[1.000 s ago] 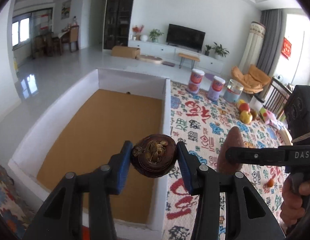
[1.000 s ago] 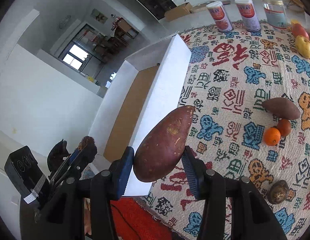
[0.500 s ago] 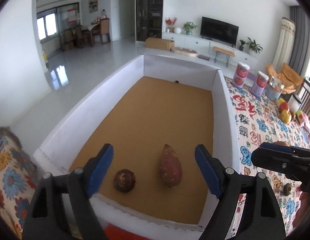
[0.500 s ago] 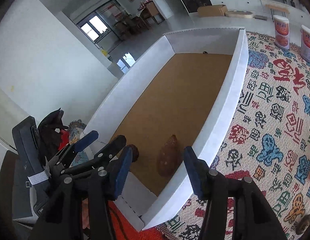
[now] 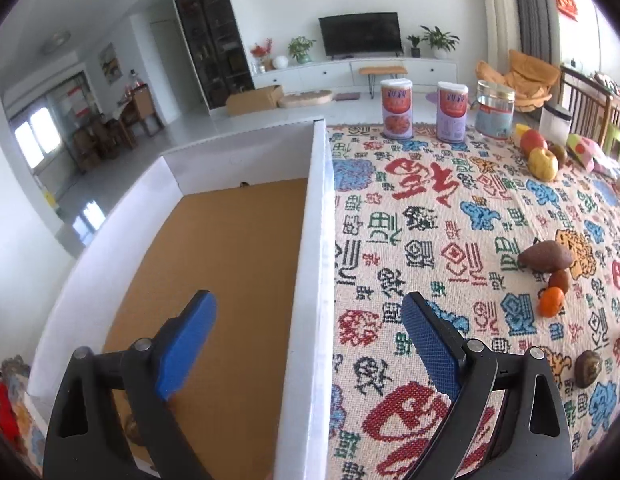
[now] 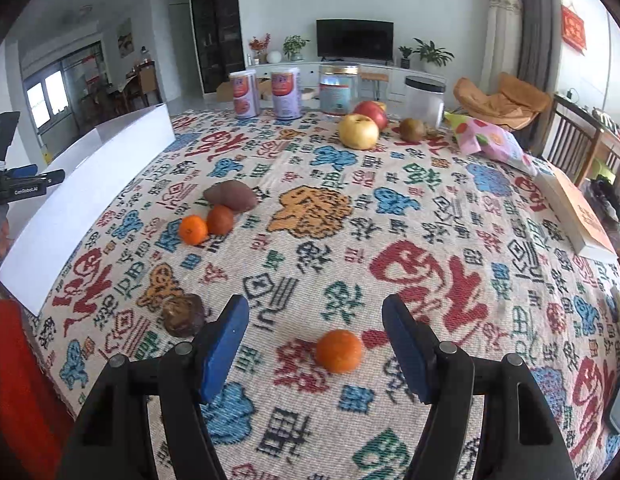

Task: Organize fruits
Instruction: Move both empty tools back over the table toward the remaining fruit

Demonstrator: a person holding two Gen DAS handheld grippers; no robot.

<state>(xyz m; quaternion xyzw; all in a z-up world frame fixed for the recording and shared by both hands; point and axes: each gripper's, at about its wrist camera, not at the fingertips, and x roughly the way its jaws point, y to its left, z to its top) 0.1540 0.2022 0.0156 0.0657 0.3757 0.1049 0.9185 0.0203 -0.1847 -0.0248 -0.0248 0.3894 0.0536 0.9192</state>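
Fruit lies scattered over a bench under a patterned cloth (image 6: 310, 208), with a white box (image 5: 316, 240) along its left edge for collecting it. The left tool (image 5: 306, 340) stands wide and empty, straddling the box's right wall; its jaws have just been opening. The right tool (image 6: 312, 344) is partly spread, jaws also just opening, nothing gripped. It hovers over a mandarin (image 6: 339, 351) near the bench's near edge, likely the next pick.

The right wrist view alone shows that mandarin, plus a brown round fruit (image 6: 184, 316) just left of the tool, a sweet potato (image 6: 230, 196) touching two small oranges (image 6: 194, 230), and apples (image 6: 358, 131) toward the far edge. The left wrist view alone shows the box's brown floor and a dark fruit (image 5: 132, 432) half hidden behind its left finger.
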